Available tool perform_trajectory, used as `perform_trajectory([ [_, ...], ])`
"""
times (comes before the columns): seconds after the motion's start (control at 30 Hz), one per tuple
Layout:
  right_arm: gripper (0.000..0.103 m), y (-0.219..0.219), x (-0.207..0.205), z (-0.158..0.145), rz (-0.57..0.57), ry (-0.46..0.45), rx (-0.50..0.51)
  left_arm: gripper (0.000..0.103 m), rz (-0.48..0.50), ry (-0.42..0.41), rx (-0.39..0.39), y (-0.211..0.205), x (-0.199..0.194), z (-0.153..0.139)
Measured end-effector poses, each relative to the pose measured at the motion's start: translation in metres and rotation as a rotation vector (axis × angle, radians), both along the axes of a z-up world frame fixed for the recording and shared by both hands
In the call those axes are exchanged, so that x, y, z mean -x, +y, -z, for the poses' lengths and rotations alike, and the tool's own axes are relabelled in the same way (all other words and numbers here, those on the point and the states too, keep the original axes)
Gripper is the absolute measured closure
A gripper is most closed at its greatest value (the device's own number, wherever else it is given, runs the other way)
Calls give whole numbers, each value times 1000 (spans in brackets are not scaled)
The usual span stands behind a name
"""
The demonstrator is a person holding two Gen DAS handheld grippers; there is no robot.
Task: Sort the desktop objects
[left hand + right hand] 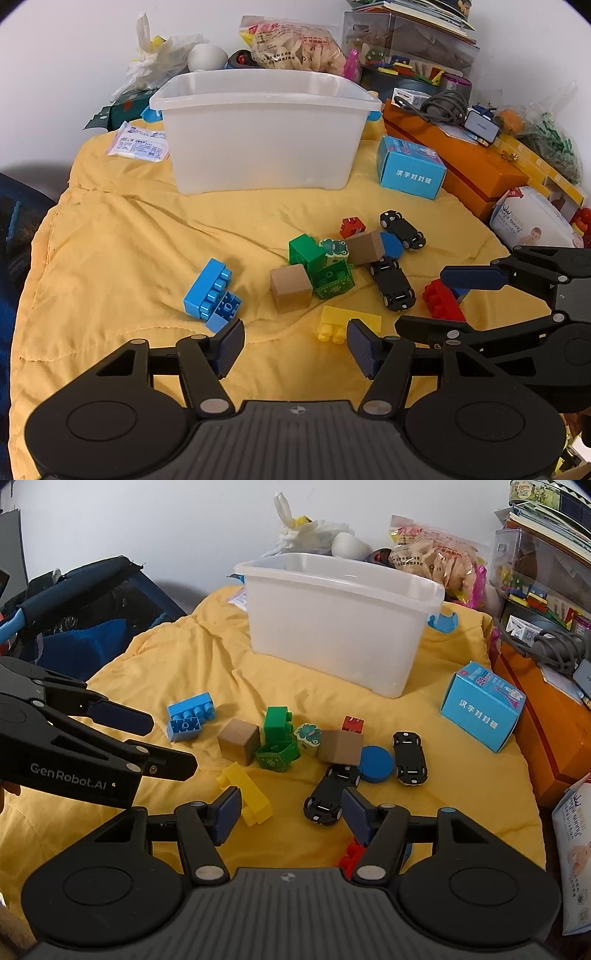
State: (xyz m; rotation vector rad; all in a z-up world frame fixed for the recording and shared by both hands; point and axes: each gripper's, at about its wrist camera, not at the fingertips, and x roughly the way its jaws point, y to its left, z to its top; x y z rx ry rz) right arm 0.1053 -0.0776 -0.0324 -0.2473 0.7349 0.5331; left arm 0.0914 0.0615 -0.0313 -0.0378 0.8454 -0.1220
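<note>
Toys lie scattered on a yellow cloth (pixel 129 236): a blue brick (pixel 212 293), two brown cubes (pixel 290 288), green bricks (pixel 319 266), a yellow brick (pixel 345 321), a red brick (pixel 441 301), a blue disc (pixel 392 244) and two black toy cars (pixel 392 285). A clear plastic bin (pixel 264 129) stands behind them. My left gripper (pixel 295 349) is open and empty above the cloth's near edge. My right gripper (pixel 288 812) is open and empty over the yellow brick (pixel 249 794) and a black car (pixel 330 794); in the left wrist view its fingers (pixel 476 277) straddle the red brick.
A blue carton (pixel 410 168) and orange boxes (pixel 461 158) line the right side. Bags, books and toy cases crowd the back wall. A wipes pack (pixel 532 218) lies at the right. A dark blue bag (pixel 81 627) sits off the cloth's left edge.
</note>
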Motion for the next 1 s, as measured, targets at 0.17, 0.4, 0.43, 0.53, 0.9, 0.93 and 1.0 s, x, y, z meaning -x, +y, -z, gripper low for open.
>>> perform_trajectory([
  [0.17, 38, 0, 0, 0, 1, -1, 2, 38, 1, 1, 0, 0, 0, 0],
  [0.4, 36, 1, -1, 0, 1, -4, 10, 37, 5, -8, -40, -1, 0, 1],
  [0.43, 35, 2, -1, 0, 1, -5, 11, 37, 7, -9, -45, -1, 0, 0],
  [0.53, 34, 2, -2, 0, 3, -2, 11, 37, 7, -8, -47, -1, -1, 1],
  [0.9, 33, 0, -4, 1, 1, 1, 16, 37, 18, -12, -67, -3, -3, 3],
  [0.93, 33, -1, -5, 0, -7, 1, 15, 37, 21, -11, -71, -4, -3, 3],
  [1.0, 35, -1, -3, 0, -28, -6, 16, 37, 25, -14, -77, -5, -4, 4],
])
